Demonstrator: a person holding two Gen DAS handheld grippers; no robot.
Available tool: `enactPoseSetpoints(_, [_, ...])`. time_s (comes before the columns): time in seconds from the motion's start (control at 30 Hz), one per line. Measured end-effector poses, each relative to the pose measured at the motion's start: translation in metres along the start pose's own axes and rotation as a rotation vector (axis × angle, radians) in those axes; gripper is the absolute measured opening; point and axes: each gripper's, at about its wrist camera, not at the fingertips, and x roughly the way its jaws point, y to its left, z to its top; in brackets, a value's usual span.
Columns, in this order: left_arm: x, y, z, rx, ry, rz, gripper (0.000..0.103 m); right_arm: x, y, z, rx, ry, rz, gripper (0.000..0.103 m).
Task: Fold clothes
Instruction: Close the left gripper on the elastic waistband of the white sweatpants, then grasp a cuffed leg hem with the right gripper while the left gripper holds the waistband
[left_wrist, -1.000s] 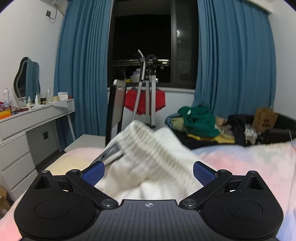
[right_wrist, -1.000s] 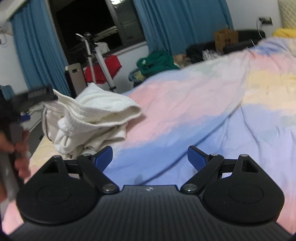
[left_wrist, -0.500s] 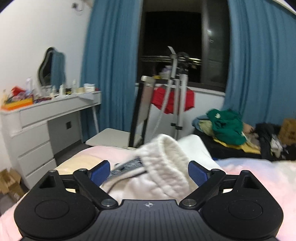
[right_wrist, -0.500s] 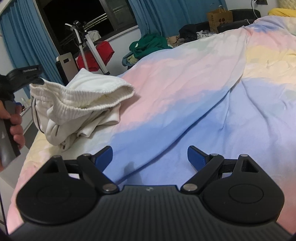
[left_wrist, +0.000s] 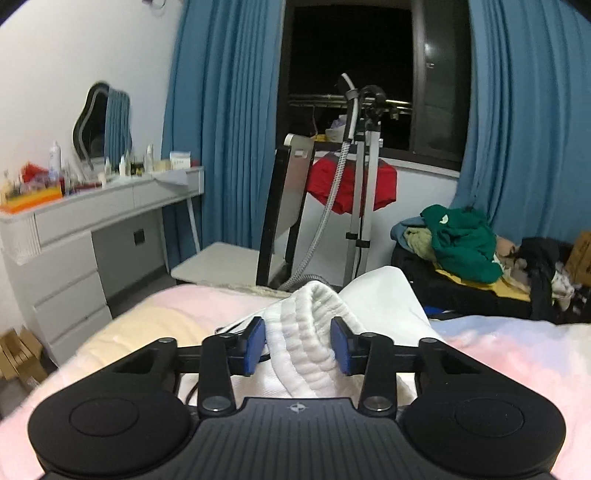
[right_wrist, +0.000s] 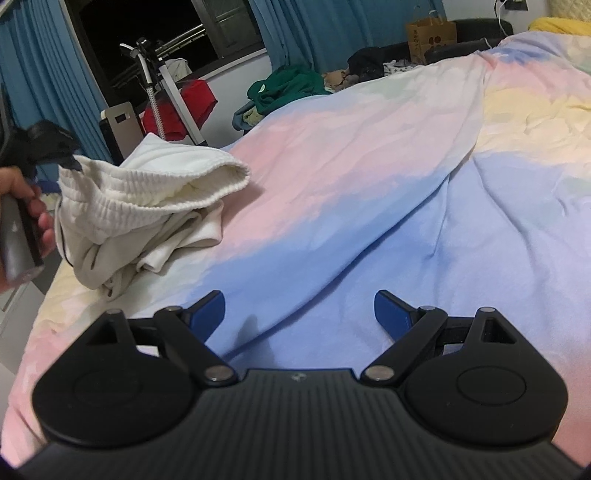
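A heap of clothing (right_wrist: 147, 195) lies on the bed (right_wrist: 369, 206) near its left edge, its ribbed waistband (left_wrist: 306, 332) caught between the pads of the left claw (left_wrist: 297, 345). The right claw (right_wrist: 299, 314) hovers over bare bedding, right of the heap and well apart from it. Beyond the foot of the bed stand a chair (left_wrist: 258, 236) and a garment steamer (left_wrist: 354, 184) before the window (left_wrist: 351, 66). A worktop (left_wrist: 99, 206) carrying bottles and a mirror (left_wrist: 101, 122) runs along the left wall. A pile of clothes (left_wrist: 461, 243) sits to the right.
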Motion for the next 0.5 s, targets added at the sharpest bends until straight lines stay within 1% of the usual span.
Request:
enactPoseSetpoints(0.07, [-0.013, -0.002, -0.004, 0.014, -0.001, -0.002, 0.011, -0.001, -0.001, 0.0, -0.007, -0.011, -0.004, 0.089])
enactPoseSetpoints(0.1, [-0.023, 0.0, -0.006, 0.021, -0.008, -0.007, 0.007, -0.002, -0.001, 0.0, -0.011, -0.018, -0.005, 0.089])
enactPoseSetpoints(0.17, [-0.047, 0.008, -0.009, 0.034, -0.029, -0.022, 0.006, -0.006, -0.001, 0.001, -0.022, -0.037, -0.005, 0.089])
enactPoseSetpoints(0.27, [-0.093, 0.03, -0.017, 0.058, -0.074, -0.059, 0.006, -0.011, -0.001, 0.003, -0.037, -0.069, -0.002, 0.089])
enactPoseSetpoints(0.43, [-0.176, 0.082, -0.037, 0.065, -0.133, -0.121, 0.005, -0.028, 0.002, 0.005, -0.067, -0.118, 0.031, 0.089])
enactPoseSetpoints(0.5, [-0.2, 0.113, -0.044, 0.037, -0.144, -0.116, 0.005, -0.037, 0.004, 0.005, -0.085, -0.145, 0.05, 0.089])
